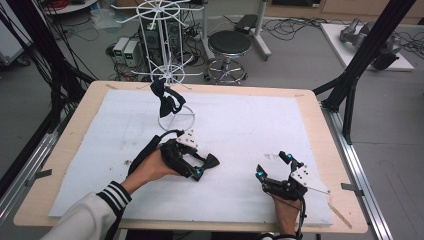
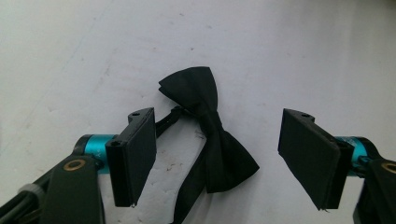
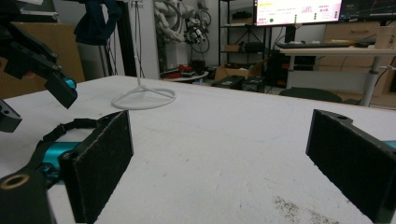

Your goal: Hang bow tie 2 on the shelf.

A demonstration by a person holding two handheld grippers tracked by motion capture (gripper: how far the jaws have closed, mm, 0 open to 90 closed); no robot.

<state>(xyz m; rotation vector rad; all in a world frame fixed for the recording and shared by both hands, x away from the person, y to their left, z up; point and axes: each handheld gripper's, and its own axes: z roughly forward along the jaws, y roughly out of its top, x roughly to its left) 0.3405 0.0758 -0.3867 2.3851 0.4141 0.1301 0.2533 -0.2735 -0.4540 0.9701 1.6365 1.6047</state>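
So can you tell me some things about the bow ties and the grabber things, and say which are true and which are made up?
1. A black bow tie lies on the white table cover. True.
2. The left gripper squeezes it. False: the jaws stand apart on both sides of it.
3. Another dark bow tie hangs on the white rack. True.
4. The right gripper holds a bow tie. False: its jaws are open with nothing between them.

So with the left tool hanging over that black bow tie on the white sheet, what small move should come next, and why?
Probably lower the left tool a little and close it on the knot of the black fabric bow tie. The tie lies flat on the white sheet between the two open jaws, with neither pad touching it yet, so a short descent comes before any lift.
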